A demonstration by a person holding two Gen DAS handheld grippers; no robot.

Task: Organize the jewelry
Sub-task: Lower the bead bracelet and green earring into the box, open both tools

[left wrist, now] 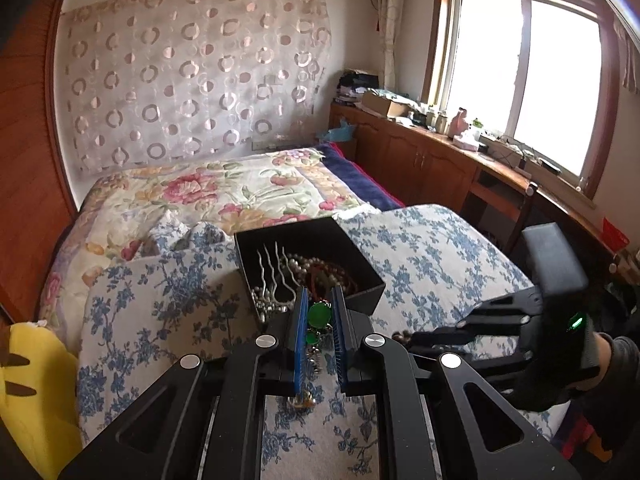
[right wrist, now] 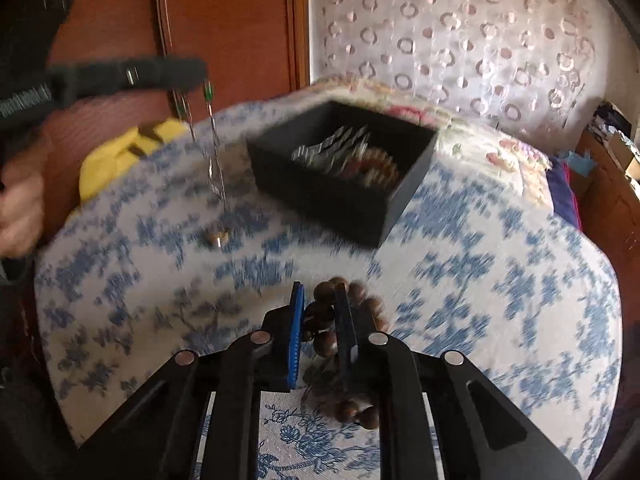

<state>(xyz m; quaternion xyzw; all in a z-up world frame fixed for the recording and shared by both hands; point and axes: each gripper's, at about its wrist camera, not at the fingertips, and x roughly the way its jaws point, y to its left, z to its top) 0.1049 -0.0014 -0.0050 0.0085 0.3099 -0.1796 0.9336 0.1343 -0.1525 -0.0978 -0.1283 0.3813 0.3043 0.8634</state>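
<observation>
A black open box (left wrist: pixel 362 294) sits on the blue-flowered cloth and holds silver hair forks, pearls and red beads; it also shows in the right wrist view (right wrist: pixel 344 200). My left gripper (left wrist: pixel 318 308) is shut on a green-stone necklace (left wrist: pixel 317 314), held just before the box's near edge. In the right wrist view the necklace (right wrist: pixel 214 152) hangs from the left gripper (right wrist: pixel 200 76), its pendant near the cloth. My right gripper (right wrist: pixel 320 304) is shut on a brown wooden bead bracelet (right wrist: pixel 324 314), low over the cloth, nearer than the box. That view is blurred.
The blue-flowered cloth (left wrist: pixel 420 248) covers a rounded surface in front of a bed with a flowered quilt (left wrist: pixel 208 188). A yellow plush toy (left wrist: pixel 36 380) lies at the left edge. Wooden cabinets (left wrist: pixel 420 156) with clutter run under the window on the right.
</observation>
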